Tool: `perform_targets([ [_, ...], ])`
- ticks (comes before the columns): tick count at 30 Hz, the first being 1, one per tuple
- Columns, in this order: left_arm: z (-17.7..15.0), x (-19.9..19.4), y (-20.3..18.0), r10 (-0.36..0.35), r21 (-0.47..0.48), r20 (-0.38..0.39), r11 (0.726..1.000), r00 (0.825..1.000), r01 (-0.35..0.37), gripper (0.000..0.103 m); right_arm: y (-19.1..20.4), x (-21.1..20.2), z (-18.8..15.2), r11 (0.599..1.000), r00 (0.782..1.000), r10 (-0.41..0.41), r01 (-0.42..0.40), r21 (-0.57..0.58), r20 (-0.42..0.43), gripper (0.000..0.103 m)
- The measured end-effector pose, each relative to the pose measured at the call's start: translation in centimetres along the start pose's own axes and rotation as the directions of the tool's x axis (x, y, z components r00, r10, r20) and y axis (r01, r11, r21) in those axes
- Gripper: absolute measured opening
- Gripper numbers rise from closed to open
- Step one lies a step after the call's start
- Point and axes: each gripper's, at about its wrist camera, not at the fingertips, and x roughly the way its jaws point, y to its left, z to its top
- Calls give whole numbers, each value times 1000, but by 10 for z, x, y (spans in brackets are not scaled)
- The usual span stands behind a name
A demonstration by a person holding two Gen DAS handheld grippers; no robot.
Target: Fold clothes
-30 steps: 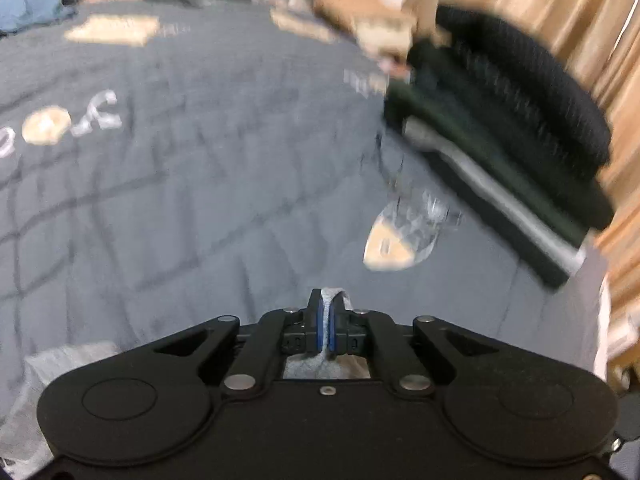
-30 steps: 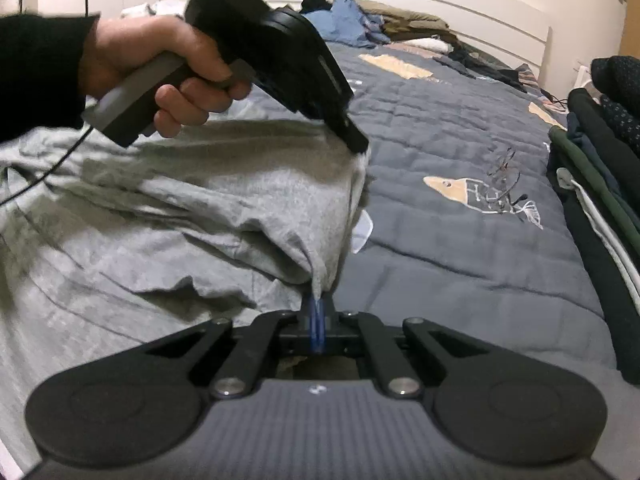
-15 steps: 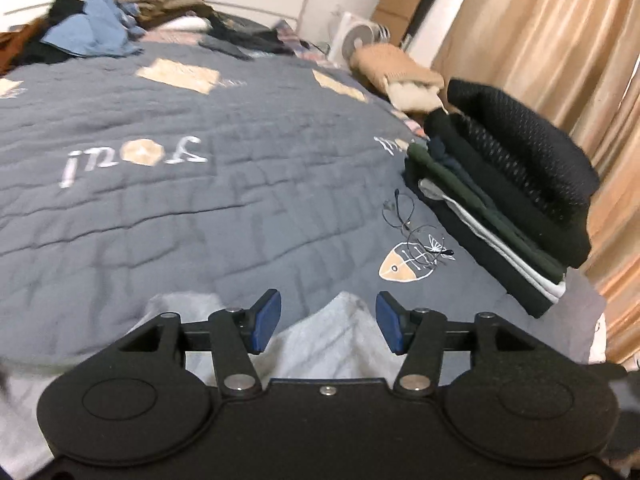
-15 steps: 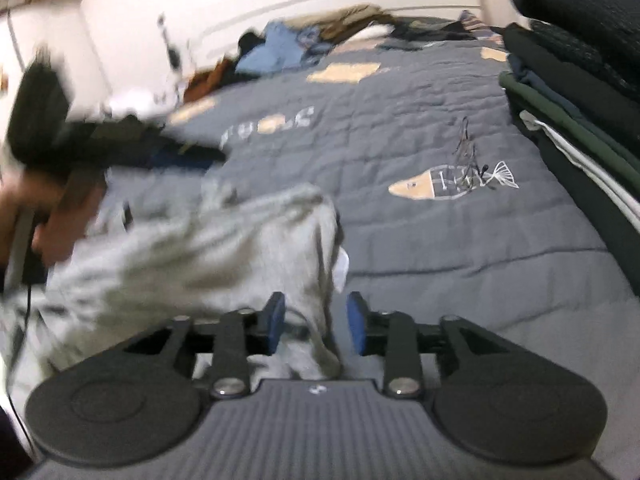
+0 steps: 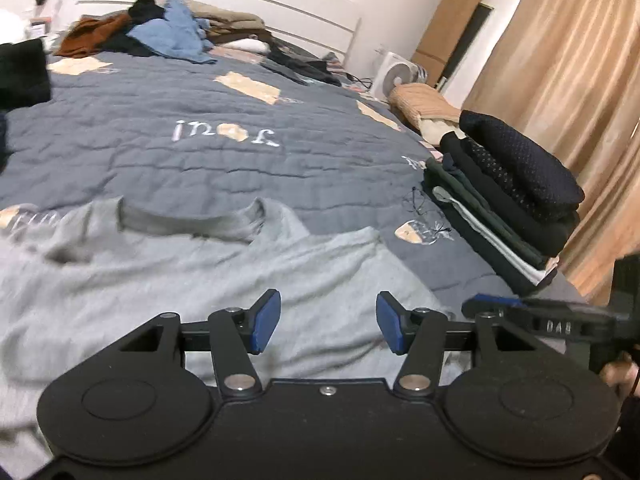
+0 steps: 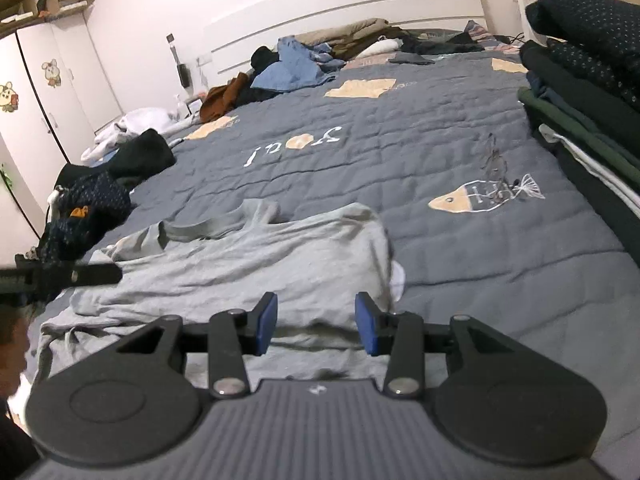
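Observation:
A grey T-shirt (image 5: 200, 272) lies rumpled on the blue-grey quilt (image 5: 200, 100), collar toward the headboard. My left gripper (image 5: 328, 322) hovers open over the shirt's near part, and nothing is between its blue pads. In the right wrist view the same shirt (image 6: 260, 256) spreads out below my right gripper (image 6: 316, 322). Its jaws are opening, with only loose cloth beneath them and no grip on it. The right gripper's tip (image 5: 492, 302) shows at the right of the left wrist view. The left gripper (image 6: 80, 274) shows at the left edge of the right wrist view.
A neat stack of folded dark clothes (image 5: 512, 196) sits along the bed's right edge by the curtain. Unfolded clothes (image 6: 296, 64) are heaped at the headboard, and more dark garments (image 6: 100, 192) lie at the bed's left side. A white fan (image 5: 394, 74) stands beyond the bed.
Both grippers were shut on the grey shirt and have opened and let it go. The shirt has dropped onto the quilt. The left gripper swung away and up; the right one rose.

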Motion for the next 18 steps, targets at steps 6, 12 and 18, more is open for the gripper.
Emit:
perform_targets([
  [6, -12, -16, 5, 30, 33, 5, 999, 1000, -30, 53, 31, 0, -2, 999, 1000, 12, -12, -30, -3, 42],
  [12, -24, -33, 6, 36, 74, 9, 997, 999, -36, 53, 53, 6, -1, 999, 1000, 3, -4, -47, -13, 42],
  [18, -29, -47, 17, 64, 87, 19, 994, 998, -65, 59, 71, 14, 0, 998, 1000, -17, 15, -59, -22, 42],
])
